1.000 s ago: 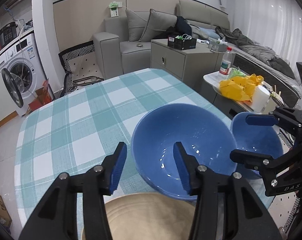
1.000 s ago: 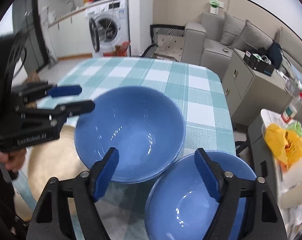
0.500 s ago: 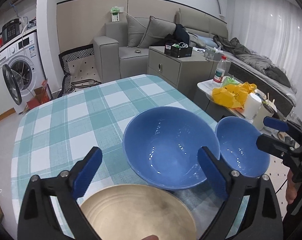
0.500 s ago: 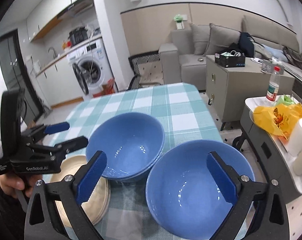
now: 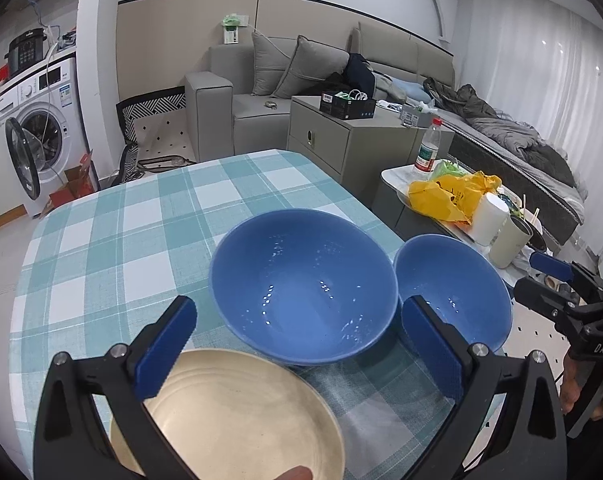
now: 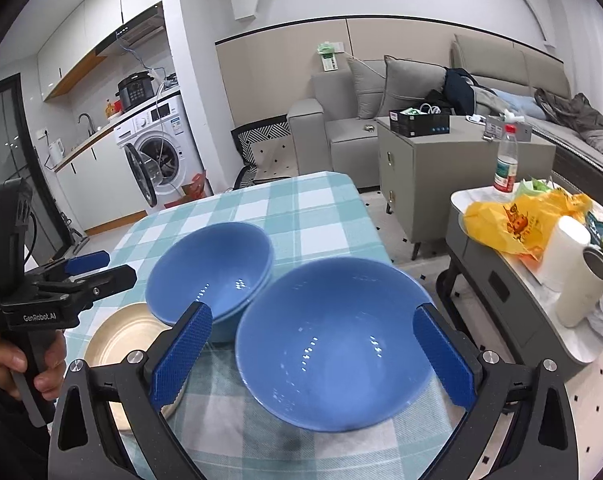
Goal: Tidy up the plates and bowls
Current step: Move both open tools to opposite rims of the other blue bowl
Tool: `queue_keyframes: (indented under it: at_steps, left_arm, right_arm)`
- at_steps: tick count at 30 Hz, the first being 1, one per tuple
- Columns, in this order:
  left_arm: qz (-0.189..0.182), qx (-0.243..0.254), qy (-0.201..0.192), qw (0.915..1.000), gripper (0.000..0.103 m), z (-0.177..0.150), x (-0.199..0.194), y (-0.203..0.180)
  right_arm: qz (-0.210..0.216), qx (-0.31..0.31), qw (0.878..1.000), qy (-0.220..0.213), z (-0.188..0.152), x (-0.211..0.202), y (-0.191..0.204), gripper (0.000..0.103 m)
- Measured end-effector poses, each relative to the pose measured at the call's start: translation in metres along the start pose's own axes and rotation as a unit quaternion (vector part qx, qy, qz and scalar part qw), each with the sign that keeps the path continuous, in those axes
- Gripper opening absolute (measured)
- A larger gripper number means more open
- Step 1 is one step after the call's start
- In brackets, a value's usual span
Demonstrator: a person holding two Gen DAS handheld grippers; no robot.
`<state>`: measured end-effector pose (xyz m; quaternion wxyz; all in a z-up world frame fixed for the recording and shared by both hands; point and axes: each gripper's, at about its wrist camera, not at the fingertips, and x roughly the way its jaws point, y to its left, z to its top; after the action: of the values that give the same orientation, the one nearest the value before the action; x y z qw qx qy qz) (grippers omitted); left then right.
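This is a small lived-in home, an open-plan flat where kitchen, living and sleeping areas share one room. A table with a teal checked cloth stands in the middle. Behind it a front-loading washing machine with its door open sits under a kitchen counter with a sink tap, a kettle and a pressure cooker. A grey sofa with cushions lines the far wall, beside a bed with rumpled bedding and white curtains. A side table carries a water bottle and a yellow shopping bag.
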<state>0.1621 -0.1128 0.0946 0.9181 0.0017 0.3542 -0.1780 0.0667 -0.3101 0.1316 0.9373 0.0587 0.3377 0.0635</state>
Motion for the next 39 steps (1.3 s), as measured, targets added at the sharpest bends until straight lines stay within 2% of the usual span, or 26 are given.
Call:
queue_keyframes:
  at_steps: [4, 9, 22, 31, 34, 39]
  left_arm:
    - [-0.007, 0.006, 0.0, 1.0, 0.103, 0.001, 0.001, -0.012]
    - [-0.01, 0.011, 0.003, 0.9999, 0.103, 0.001, 0.007, -0.025]
    - [-0.012, 0.04, 0.016, 0.999, 0.103, -0.008, 0.017, -0.055]
    - [-0.005, 0.047, 0.032, 0.9984, 0.103, -0.014, 0.026, -0.074]
    - [-0.012, 0.045, 0.035, 0.9983, 0.102, -0.016, 0.027, -0.081]
    - [-0.031, 0.037, 0.033, 0.9983, 0.102, -0.021, 0.031, -0.089]
  right_arm:
    - [-0.004, 0.008, 1.0, 0.007, 0.005, -0.003, -0.009, 0.102]
    - [-0.018, -0.02, 1.0, -0.007, 0.013, -0.015, -0.008, 0.102]
    - [-0.048, 0.03, 0.998, 0.034, 0.003, 0.009, -0.058, 0.102]
    - [-0.038, 0.033, 0.997, 0.051, -0.004, 0.023, -0.063, 0.102]
    - [-0.01, 0.044, 0.998, 0.05, -0.005, 0.024, -0.067, 0.102]
    - [-0.011, 0.051, 0.997, 0.054, -0.007, 0.027, -0.073, 0.102]
